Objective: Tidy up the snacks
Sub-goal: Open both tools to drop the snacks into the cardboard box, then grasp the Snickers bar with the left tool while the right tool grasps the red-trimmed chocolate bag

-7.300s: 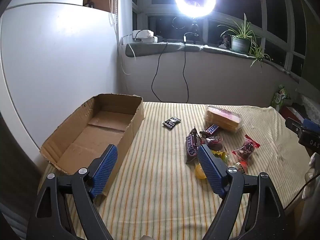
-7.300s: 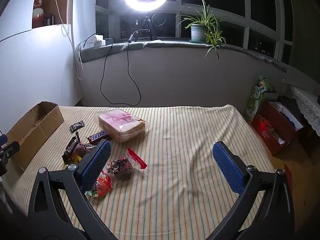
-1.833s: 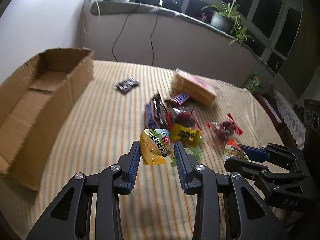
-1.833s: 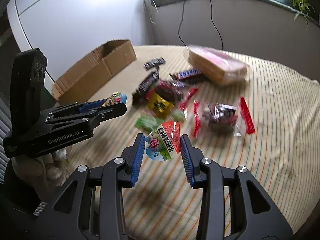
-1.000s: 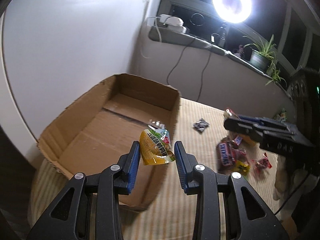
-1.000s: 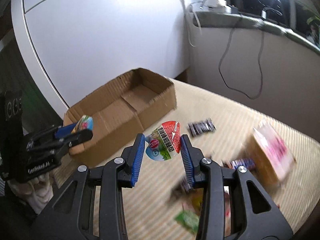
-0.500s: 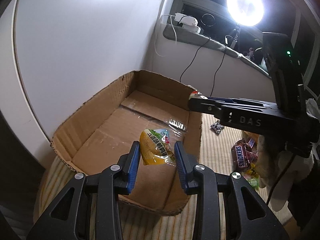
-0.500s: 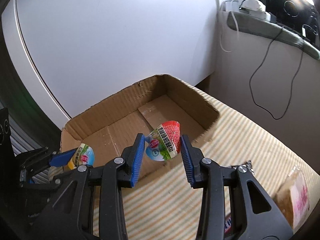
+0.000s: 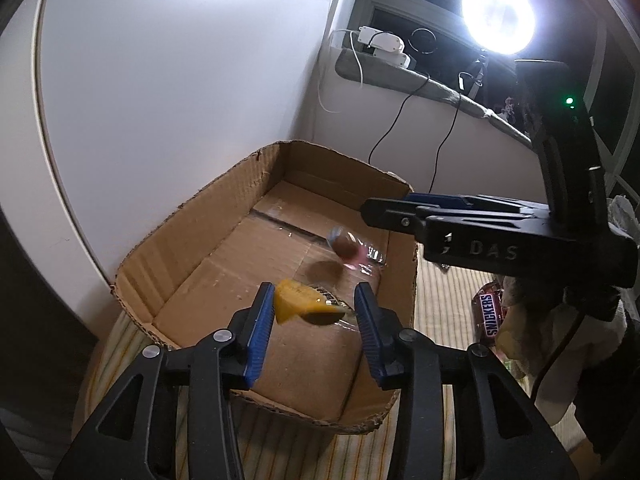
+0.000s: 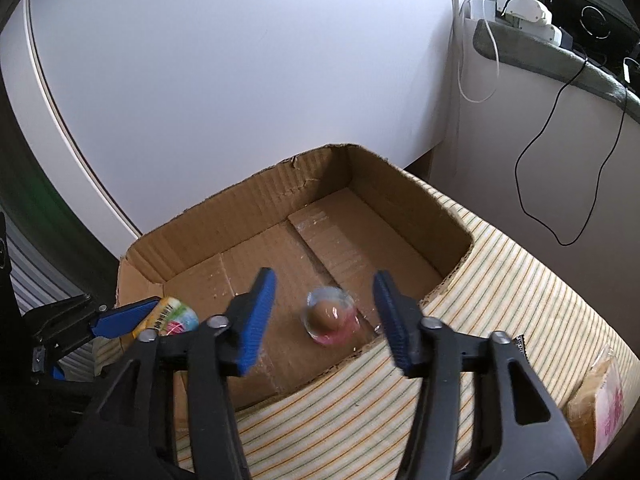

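The cardboard box (image 10: 248,208) sits on the striped cloth (image 10: 520,280), up against the wall (image 10: 240,60). One snack cup (image 10: 330,316) is inside the box near its right side. A second snack pouch (image 9: 304,306) is over the box's near end. More snacks, like a Snickers bar (image 9: 490,314), lie on the cloth right of the box.

Left gripper (image 9: 315,320) angled downward, jaws opening; right gripper (image 10: 324,316) angled downward beside it, jaws opening, nothing pressed between them.

Pink snack cup (image 10: 330,315) inside cardboard box (image 10: 224,216), fingers (image 10: 256,320) opening.
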A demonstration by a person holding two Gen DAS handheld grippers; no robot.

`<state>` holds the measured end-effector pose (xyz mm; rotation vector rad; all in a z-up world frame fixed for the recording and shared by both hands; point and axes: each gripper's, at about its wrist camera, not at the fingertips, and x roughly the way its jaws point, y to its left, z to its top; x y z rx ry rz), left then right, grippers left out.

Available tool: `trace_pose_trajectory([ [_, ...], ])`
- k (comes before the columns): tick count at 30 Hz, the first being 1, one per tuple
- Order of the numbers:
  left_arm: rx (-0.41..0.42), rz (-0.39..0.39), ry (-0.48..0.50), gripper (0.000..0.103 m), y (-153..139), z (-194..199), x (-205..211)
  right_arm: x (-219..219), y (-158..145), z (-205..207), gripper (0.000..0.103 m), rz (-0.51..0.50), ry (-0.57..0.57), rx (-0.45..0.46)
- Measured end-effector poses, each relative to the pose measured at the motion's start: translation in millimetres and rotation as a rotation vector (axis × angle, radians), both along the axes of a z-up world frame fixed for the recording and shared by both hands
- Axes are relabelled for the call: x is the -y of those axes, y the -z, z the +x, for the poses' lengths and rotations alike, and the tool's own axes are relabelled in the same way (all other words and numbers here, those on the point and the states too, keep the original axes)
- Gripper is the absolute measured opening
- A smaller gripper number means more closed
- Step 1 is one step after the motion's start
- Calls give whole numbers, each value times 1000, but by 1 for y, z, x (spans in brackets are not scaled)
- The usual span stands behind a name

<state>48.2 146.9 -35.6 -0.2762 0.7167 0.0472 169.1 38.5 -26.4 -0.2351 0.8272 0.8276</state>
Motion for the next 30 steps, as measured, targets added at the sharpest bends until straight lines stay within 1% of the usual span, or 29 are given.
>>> trace_pose_trajectory([
  [2, 1, -1, -3, 40, 0, -1, 0, 2, -2, 0, 64, 2, 2, 6],
  [8, 18, 12, -6, 40, -6, -7, 4, 13, -7, -3, 64, 2, 9, -1],
  [12, 29, 11, 1, 40, -8, -9, 9, 30, -8, -5, 64, 42, 36, -40],
  [17, 43, 21, 32, 40, -9, -14, 23, 56, -13, -11, 64, 56, 75, -36],
  [19, 44, 12, 46, 40, -10, -15, 28, 71, -14, -14, 64, 69, 69, -43],
  [23, 45, 11, 77, 40, -10, -16, 43, 98, -19, -22, 64, 38, 115, -3],
  [27, 39, 9, 118, 40, -9, -14, 60, 131, -23, -29, 64, -3, 183, 47],
  [30, 32, 4, 152, 40, -6, -13, 72, 156, -23, -32, 64, -34, 233, 45],
])
